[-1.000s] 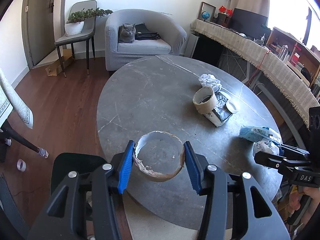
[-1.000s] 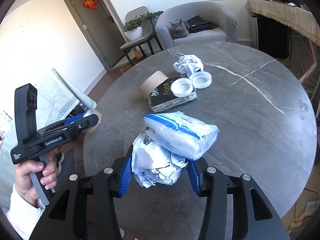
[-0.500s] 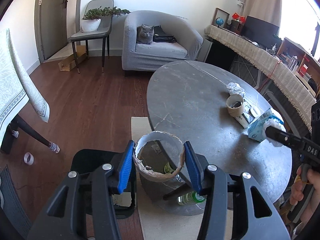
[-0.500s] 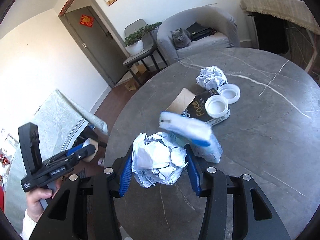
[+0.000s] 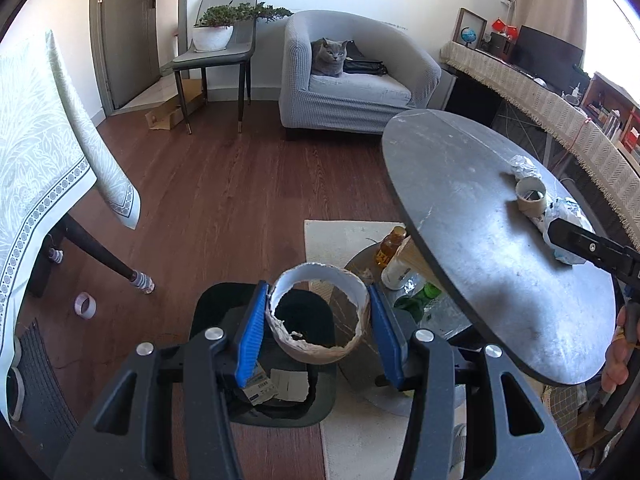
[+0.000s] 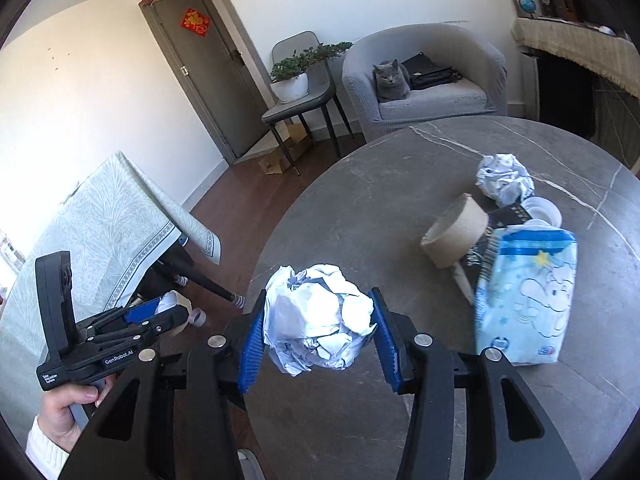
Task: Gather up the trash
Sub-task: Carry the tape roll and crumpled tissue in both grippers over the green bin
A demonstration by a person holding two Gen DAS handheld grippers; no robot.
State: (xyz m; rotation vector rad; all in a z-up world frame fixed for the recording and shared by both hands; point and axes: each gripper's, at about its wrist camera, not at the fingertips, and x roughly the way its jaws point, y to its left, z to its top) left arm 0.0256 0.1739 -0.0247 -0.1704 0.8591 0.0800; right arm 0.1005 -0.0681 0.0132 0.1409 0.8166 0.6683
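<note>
Cardboard tape core [image 5: 318, 314], torn and ragged along its near rim, sits pinched between the blue pads of the left gripper [image 5: 318, 330] in the left wrist view, its open bore facing the camera. Seen through and below it, a black trash bin [image 5: 276, 396] stands on the wooden floor with white paper scraps [image 5: 288, 386] inside; the core hangs above the bin's opening. To the right, the round grey marble table [image 5: 472, 208] carries a crumpled paper ball [image 5: 523, 165] and a second cardboard roll [image 5: 530, 196]. Bottles [image 5: 390, 246] crowd the table's base on a pale rug [image 5: 340, 236]. A grey cat [image 5: 329, 56] lies in the armchair [image 5: 356, 80] at the back.

From the right wrist view, the right gripper [image 6: 319, 330] has its jaws clamped on a wad of crumpled white paper [image 6: 318, 330], held above the near edge of the table [image 6: 360, 184]. Just right of it stands a blue-and-white tissue pack [image 6: 526, 296], upright on the tabletop. Behind that pack lie the cardboard roll [image 6: 456, 236], a dark carton [image 6: 506, 216], a white lid [image 6: 542, 210] and the far paper ball [image 6: 504, 178], all close together. At lower left, a person's hand [image 6: 68, 404] grips the handle of the left gripper [image 6: 168, 312], which holds the tape core [image 6: 176, 304] out past the table edge.
</note>
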